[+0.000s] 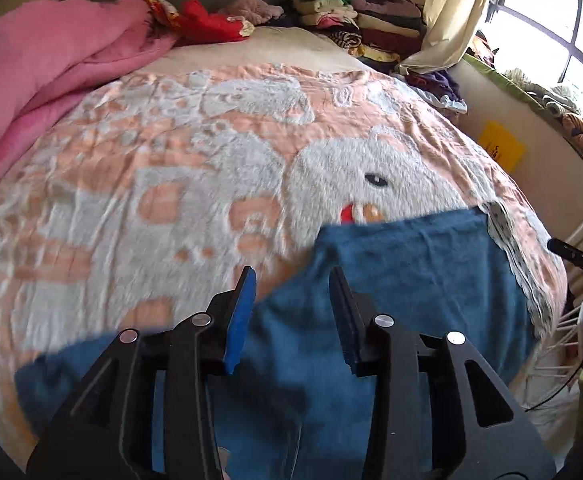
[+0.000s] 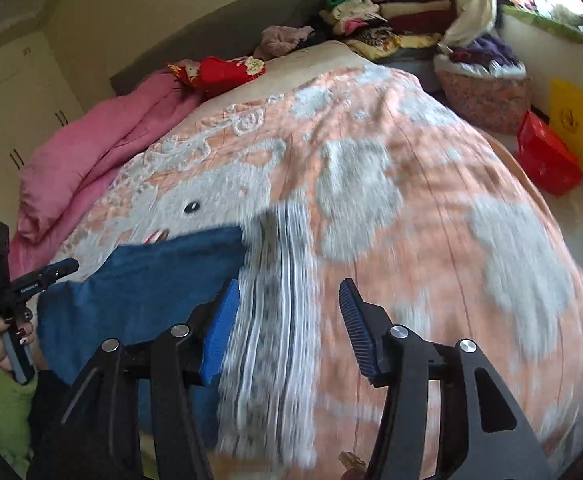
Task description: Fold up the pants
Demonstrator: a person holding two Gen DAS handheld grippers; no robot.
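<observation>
Underneath everything spreads the peach-and-white plush blanket covering the bed, a pink quilt bunched along its far left side. Folded blue pants lie flat on the blanket's near edge. Above them hangs the left gripper, jaws parted, nothing clamped. Beside the pants' right edge, the right gripper stands released too, over bare blanket.

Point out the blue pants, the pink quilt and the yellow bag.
Blue fleece pants (image 1: 411, 264): left wrist view, flat folded upper part.
Pink quilt (image 1: 51, 64): left wrist view, bunched middle.
Yellow plastic bag (image 2: 573, 116): right wrist view, front face.
</observation>
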